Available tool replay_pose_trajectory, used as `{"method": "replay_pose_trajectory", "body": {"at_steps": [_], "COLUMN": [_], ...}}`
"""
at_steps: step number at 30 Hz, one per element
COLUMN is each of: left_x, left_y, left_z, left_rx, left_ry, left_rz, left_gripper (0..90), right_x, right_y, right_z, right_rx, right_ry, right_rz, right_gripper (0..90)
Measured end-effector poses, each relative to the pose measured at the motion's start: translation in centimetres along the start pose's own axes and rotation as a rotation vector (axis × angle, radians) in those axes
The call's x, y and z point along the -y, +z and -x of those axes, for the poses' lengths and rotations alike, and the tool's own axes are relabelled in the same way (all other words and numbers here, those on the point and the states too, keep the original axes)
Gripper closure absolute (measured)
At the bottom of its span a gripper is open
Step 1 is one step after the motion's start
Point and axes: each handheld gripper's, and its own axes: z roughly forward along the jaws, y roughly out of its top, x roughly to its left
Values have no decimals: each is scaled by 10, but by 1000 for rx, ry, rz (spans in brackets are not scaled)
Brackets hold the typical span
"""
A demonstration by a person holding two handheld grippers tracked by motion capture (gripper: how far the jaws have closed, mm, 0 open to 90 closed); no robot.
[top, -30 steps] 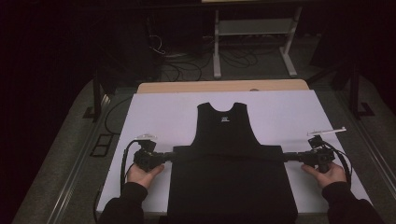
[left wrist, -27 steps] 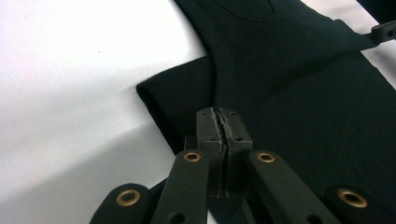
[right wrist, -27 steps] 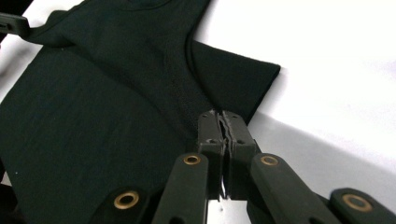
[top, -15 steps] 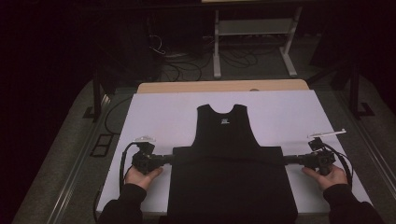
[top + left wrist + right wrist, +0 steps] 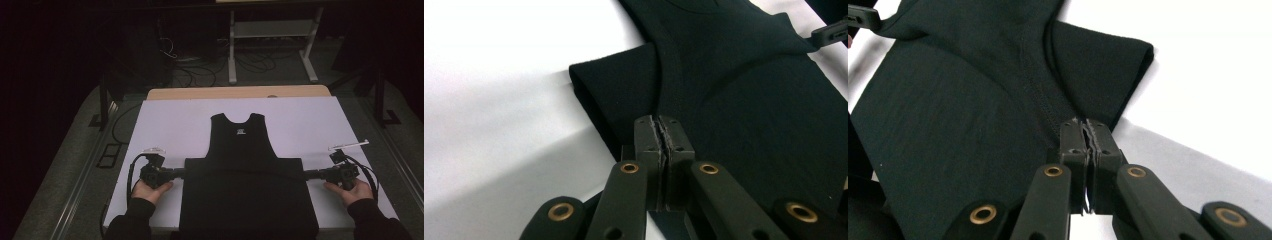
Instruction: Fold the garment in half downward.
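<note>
A black T-shirt [image 5: 242, 165] is lying flat in the middle of the white surface [image 5: 175, 120], collar pointing to the far side, and its near part is showing as a wide dark rectangle reaching down to the near edge. The person's left hand [image 5: 150, 190] is gripping the left tongs [image 5: 181, 172] at the left edge of the shirt, and the right hand [image 5: 352, 190] is gripping the right tongs [image 5: 306, 174] at the right edge, the two tools mirroring each other across the garment. In the left gripper view the left tongs [image 5: 659, 122] are sitting with both jaws pressed tight together at the shirt's edge, just near of the folded sleeve [image 5: 616, 87]; whether any fabric is caught between them I cannot tell. In the right gripper view the right tongs [image 5: 1084, 125] are doing the same, jaws squeezed together by the seam, with the other sleeve [image 5: 1103, 62] lying folded just beyond them; again I cannot tell if cloth is pinched. A cable [image 5: 131, 172] is looping from the left tool and another is trailing from the right. Beyond the white sheet a strip of wooden tabletop [image 5: 235, 92] is showing, and farther off a white metal stand [image 5: 272, 30] and tangled floor cables [image 5: 200, 65] are sitting in the dark.
</note>
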Motion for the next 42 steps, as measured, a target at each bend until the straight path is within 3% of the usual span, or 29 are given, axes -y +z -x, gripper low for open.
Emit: {"method": "replay_pose_trajectory", "body": {"at_steps": [25,31,35,42], "left_x": [2,1,-1,-1], "left_y": [1,-2,-5,-7], "left_z": [0,0,-2,-1], "left_rx": [5,8,16,18], "left_ry": [-14,3,20,54], "left_rz": [-11,26,39,69], "left_gripper": [845,633,457,284], "right_x": [4,5,3,1], "right_y": [-2,-6,-7,-8], "right_z": [2,2,0,-3], "right_rx": [-26,18,42,81], "right_ry": [45,35,1,-39], "right_rz": [-13,12,43,76], "right_gripper": [824,666,540,310]}}
